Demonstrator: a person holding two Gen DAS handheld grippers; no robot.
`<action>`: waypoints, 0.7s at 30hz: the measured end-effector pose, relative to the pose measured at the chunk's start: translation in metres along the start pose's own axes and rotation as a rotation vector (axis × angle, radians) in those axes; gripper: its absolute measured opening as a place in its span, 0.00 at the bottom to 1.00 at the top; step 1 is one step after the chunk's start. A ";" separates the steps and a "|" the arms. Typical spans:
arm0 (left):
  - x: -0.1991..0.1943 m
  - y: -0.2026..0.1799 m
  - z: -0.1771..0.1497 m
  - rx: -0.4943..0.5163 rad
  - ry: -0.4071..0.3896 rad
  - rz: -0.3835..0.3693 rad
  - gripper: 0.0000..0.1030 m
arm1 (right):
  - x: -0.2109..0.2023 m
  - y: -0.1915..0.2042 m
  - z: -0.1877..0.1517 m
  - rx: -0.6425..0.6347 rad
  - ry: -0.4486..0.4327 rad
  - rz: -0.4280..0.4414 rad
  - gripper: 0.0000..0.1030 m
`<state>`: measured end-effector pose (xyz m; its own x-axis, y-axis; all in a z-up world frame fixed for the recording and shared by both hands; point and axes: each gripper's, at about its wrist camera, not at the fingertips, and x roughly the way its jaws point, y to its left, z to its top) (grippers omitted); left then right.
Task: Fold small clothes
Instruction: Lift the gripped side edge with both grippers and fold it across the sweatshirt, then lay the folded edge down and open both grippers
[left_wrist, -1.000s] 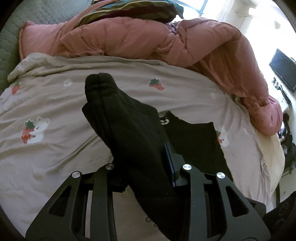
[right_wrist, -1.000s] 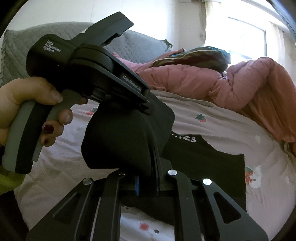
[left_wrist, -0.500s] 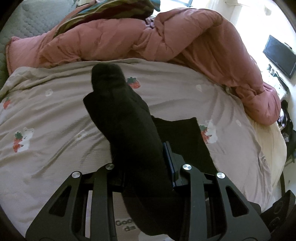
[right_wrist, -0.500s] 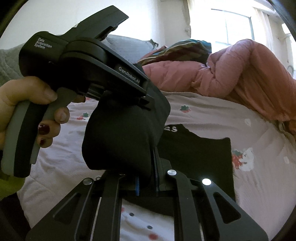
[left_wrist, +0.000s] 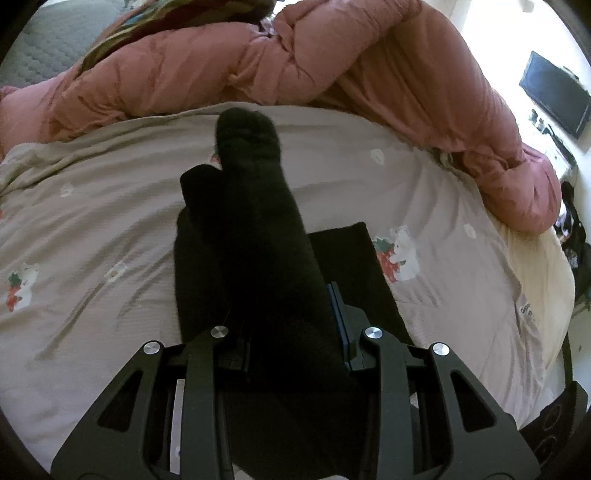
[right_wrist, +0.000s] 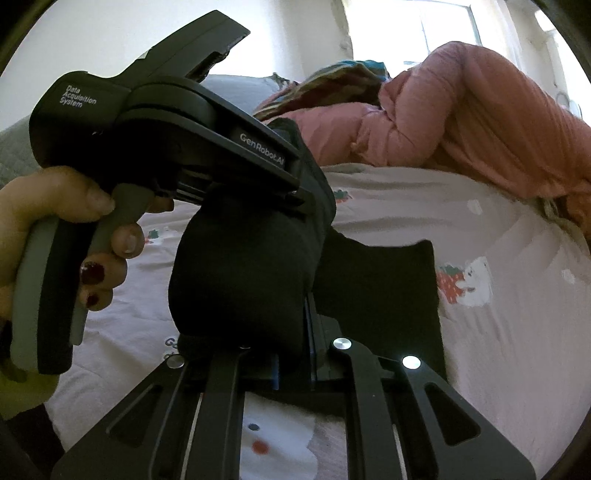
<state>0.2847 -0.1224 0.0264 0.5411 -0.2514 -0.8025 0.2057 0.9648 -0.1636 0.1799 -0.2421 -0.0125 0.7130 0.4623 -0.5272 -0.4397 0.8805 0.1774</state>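
Observation:
A black garment (left_wrist: 258, 236) lies partly flat on the bed and is partly lifted. My left gripper (left_wrist: 291, 332) is shut on a thick fold of it that stands up and drapes forward over the fingers. My right gripper (right_wrist: 295, 347) is shut on another bunched part of the black garment (right_wrist: 243, 280). The flat part of the garment (right_wrist: 384, 288) spreads on the sheet to the right. The left gripper's body (right_wrist: 162, 147), held by a hand, sits right above the bunch in the right wrist view. The fingertips of both grippers are hidden by cloth.
The bed sheet (left_wrist: 92, 229) is pale with strawberry and bear prints. A pink duvet (left_wrist: 295, 59) is heaped along the far side and right. A grey headboard (left_wrist: 40, 48) is at the far left. A dark screen (left_wrist: 554, 96) hangs on the right wall.
Both grippers have carried the lifted fold of the garment toward the right, over its flat part. The printed lettering on the flat part is covered now. Both stay shut.

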 end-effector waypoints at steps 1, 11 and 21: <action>0.003 -0.004 0.000 0.010 0.004 0.005 0.24 | 0.000 -0.002 -0.001 0.006 0.002 -0.001 0.09; 0.034 -0.022 -0.001 0.046 0.060 0.022 0.26 | 0.009 -0.027 -0.014 0.105 0.053 0.000 0.09; 0.025 -0.006 -0.004 -0.078 0.015 -0.184 0.68 | 0.013 -0.039 -0.018 0.171 0.091 0.005 0.09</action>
<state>0.2933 -0.1343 0.0050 0.4880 -0.4235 -0.7632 0.2361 0.9059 -0.3517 0.1967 -0.2721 -0.0414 0.6551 0.4624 -0.5975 -0.3382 0.8867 0.3153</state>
